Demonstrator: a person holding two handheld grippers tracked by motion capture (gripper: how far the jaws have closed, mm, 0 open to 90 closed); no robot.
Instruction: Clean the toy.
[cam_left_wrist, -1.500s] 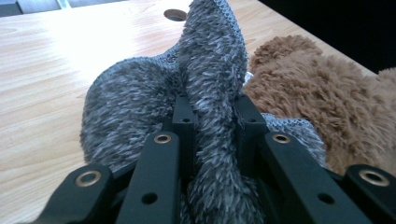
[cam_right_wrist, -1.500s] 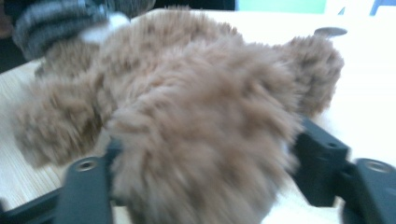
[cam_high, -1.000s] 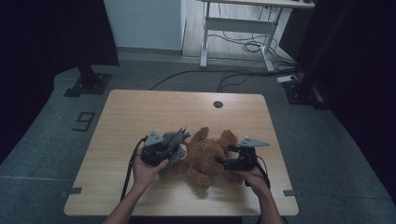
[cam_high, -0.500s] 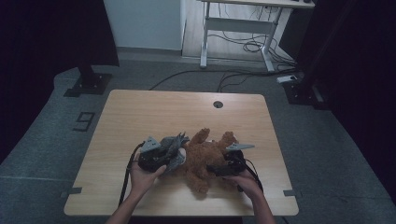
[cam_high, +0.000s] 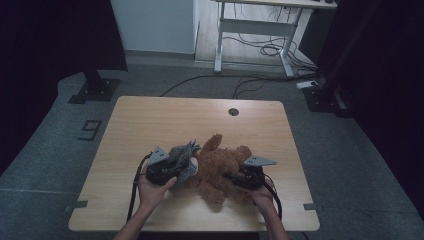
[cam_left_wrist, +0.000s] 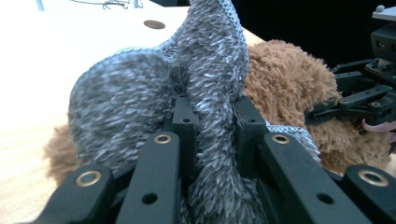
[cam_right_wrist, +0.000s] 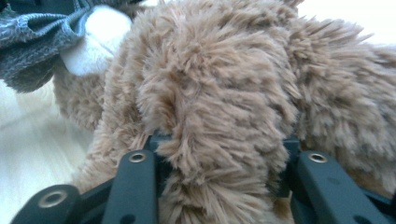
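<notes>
My left gripper (cam_high: 186, 161) pinched the grey cloth (cam_left_wrist: 205, 84) tight — my right gripper (cam_high: 231, 176), jaws just closing, clamped the brown teddy bear (cam_high: 220, 167) near the table (cam_high: 150, 120) edge.

Far tabletop (cam_high: 200, 115) bare; plush bear (cam_high: 220, 167) blocks path between grippers.
</notes>
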